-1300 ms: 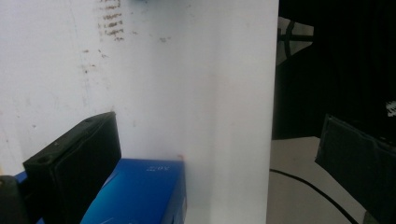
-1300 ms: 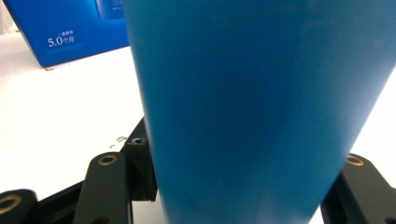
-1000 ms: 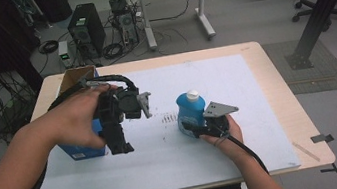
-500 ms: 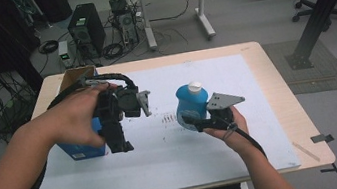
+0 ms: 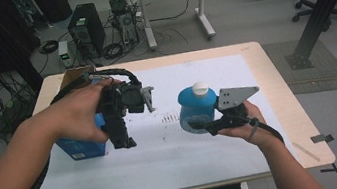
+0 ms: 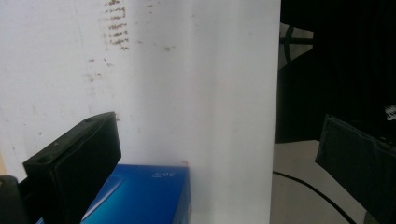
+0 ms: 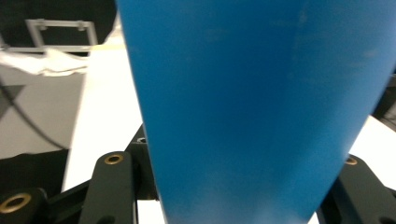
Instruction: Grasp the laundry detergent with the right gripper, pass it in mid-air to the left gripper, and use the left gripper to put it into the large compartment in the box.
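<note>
R gripper (image 5: pixel 200 126) jaws clamped on the round blue plastic bottle w/ white cap (image 5: pixel 197 104), held upright above the white paper sheet (image 5: pixel 206 159), right of centre; in right gripper view the bottle (image 7: pixel 252 107) sits between both jaws. L gripper (image 5: pixel 128 140) jaws wide apart, nothing between, pointing down just right of the blue cardboard box (image 5: pixel 82 147) lying at the sheet's left. Wooden table (image 5: pixel 284 87) underneath.
</note>
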`<move>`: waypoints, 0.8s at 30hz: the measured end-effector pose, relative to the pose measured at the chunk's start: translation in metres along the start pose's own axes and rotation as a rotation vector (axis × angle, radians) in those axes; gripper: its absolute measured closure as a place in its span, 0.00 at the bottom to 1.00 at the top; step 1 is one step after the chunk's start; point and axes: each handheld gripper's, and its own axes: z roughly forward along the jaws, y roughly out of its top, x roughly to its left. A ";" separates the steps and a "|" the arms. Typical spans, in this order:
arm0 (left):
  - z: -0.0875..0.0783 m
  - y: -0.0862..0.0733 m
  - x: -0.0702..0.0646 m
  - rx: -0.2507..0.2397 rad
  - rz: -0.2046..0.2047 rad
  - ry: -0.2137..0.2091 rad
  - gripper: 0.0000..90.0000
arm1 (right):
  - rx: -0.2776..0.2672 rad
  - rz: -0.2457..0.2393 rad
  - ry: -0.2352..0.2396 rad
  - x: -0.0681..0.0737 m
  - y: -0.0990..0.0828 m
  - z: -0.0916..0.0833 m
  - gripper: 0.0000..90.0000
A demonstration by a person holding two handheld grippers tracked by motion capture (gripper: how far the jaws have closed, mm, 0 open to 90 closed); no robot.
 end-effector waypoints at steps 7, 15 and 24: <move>-0.001 0.009 0.000 0.010 0.009 -0.001 0.00 | 0.022 -0.021 0.097 0.006 -0.003 0.002 0.49; -0.003 0.013 0.000 0.015 0.016 -0.002 0.00 | 0.026 -0.027 0.189 0.011 -0.004 0.011 0.49; 0.000 0.020 -0.001 0.025 0.026 -0.012 0.00 | 0.035 -0.004 0.250 0.010 -0.011 0.028 0.49</move>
